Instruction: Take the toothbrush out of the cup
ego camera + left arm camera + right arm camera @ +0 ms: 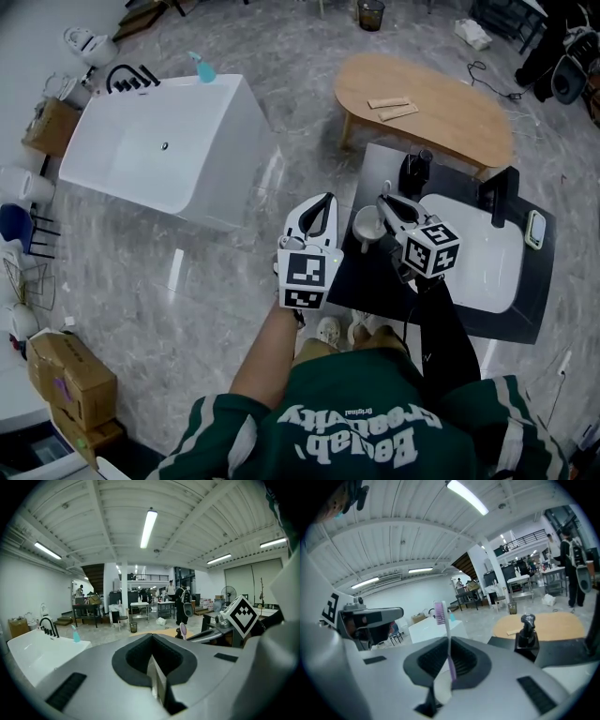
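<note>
Right gripper (448, 657) jaws clamp the upright toothbrush (446, 637), cup (366, 228) just beneath; left gripper (152, 656) jaws together, empty.

One white-and-purple plastic toothbrush (446, 637) between the right claw's (386, 204) jaws; one white round cup (366, 242) below it; one black pump bottle (527, 637) beyond it.

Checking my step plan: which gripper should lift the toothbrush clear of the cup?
Right. The right gripper is shut on the toothbrush just above the cup; the left gripper holds nothing, off to the side.
</note>
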The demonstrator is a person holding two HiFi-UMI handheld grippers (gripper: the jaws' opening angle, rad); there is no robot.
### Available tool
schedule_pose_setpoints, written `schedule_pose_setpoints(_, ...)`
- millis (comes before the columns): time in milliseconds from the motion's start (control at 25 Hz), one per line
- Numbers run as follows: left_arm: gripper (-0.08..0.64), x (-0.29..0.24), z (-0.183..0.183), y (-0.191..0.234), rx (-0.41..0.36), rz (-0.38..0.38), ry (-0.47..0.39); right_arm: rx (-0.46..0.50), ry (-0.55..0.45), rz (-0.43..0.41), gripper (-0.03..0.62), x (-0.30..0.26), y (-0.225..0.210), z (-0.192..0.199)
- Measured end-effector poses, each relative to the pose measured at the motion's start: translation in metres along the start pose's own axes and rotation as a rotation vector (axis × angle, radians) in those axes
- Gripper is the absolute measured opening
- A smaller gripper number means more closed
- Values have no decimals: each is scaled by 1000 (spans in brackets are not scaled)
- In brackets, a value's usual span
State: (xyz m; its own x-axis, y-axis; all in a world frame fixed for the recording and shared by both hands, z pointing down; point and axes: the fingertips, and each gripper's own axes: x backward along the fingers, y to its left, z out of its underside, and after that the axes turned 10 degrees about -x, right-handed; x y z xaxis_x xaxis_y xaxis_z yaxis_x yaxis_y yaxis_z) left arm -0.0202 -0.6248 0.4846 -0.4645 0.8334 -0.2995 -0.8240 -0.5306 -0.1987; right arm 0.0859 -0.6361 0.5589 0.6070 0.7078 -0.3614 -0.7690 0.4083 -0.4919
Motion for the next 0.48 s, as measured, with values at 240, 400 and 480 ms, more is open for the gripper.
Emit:
schedule_pose_setpoints(240,-2,22,-19,-2,-2,17,-41,37,-83,20,23,30,27,-26)
schedule_pose_setpoints(400,-2,40,-30,-3,-20,32,-66,60,-152,50,25,54,50,-41)
schedule_pose_setpoints(480,-2,49,-33,-5,-21,44,-73,74,-183,64,25,68,61,-45)
